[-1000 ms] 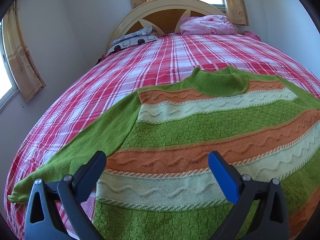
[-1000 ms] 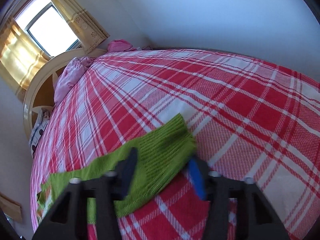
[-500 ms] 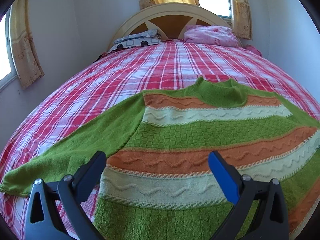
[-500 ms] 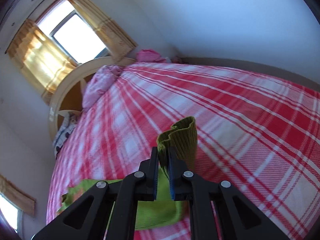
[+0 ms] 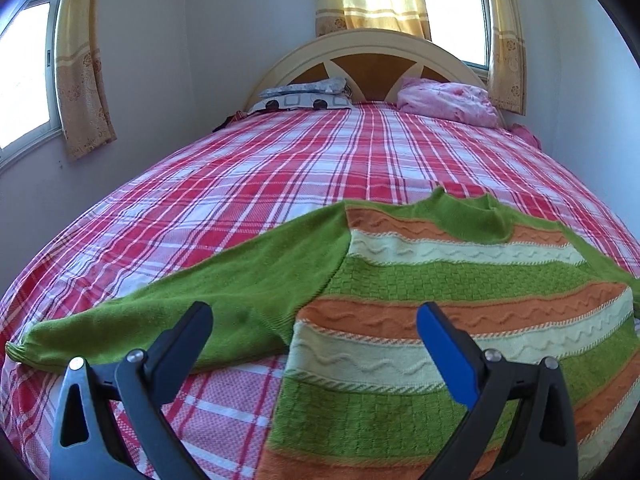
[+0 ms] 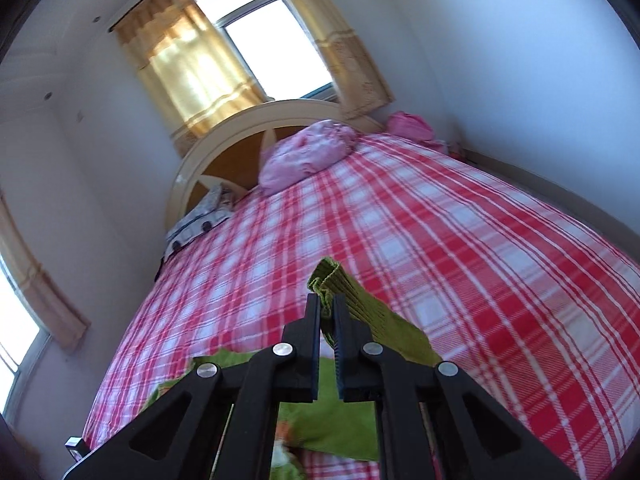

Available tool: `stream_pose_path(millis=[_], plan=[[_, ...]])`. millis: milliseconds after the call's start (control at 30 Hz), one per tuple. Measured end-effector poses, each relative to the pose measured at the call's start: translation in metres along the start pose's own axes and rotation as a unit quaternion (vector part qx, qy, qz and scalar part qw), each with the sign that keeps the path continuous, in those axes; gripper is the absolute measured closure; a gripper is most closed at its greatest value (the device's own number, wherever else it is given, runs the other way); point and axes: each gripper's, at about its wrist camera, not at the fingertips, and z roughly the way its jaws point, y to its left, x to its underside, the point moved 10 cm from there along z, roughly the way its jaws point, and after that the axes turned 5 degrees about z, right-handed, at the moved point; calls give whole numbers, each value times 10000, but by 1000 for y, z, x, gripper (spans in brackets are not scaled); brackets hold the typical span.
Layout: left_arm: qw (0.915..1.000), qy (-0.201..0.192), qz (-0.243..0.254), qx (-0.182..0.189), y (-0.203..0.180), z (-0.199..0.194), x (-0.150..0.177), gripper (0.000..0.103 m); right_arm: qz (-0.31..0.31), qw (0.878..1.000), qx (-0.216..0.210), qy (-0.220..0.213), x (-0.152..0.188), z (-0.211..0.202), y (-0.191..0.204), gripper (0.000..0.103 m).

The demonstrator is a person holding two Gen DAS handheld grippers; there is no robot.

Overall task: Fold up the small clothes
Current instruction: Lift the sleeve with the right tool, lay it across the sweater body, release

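A knitted sweater (image 5: 440, 292) with green, orange and cream stripes lies flat on the red plaid bed (image 5: 280, 184). Its green left sleeve (image 5: 180, 308) stretches out to the left, cuff near the bed edge. My left gripper (image 5: 312, 328) is open and empty, hovering over the sleeve's armpit. In the right wrist view my right gripper (image 6: 327, 308) is shut on the ribbed cuff of the other green sleeve (image 6: 340, 292) and holds it lifted off the bed; the sleeve hangs down behind the fingers.
A cream and brown headboard (image 5: 372, 52) stands at the far end with a patterned pillow (image 5: 304, 96) and a pink bundle (image 5: 448, 100). Curtained windows (image 5: 24, 72) flank the bed. Walls run close along both sides.
My right gripper closed on the sleeve cuff and raised it above the bed, tilting upward. My left gripper shifted left, from over the sweater's body to over the left sleeve.
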Motion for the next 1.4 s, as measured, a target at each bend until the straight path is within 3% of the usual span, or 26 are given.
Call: stream_pose_path(millis=[367,533,900,1167,1400], plan=[[9995,83,-299,77,19,9,8,0,-779,9931,-867,162,14,16,149,98],[9998,-33,-205,59,25,3,6,0,-1069,9860,-1237,316,32,24,211,98],[9972,174,-671,276,43,11,20,0,-1557,9596,-2109,1018,132,54,336,98],[9962,257,-788,277,47,13,25,0,-1679,9455,-2179,1741,239,101,360,98],[9909,444,-1176,486,57,17,34,0,-1341,9366,-2097,2465,324,144,323,97]])
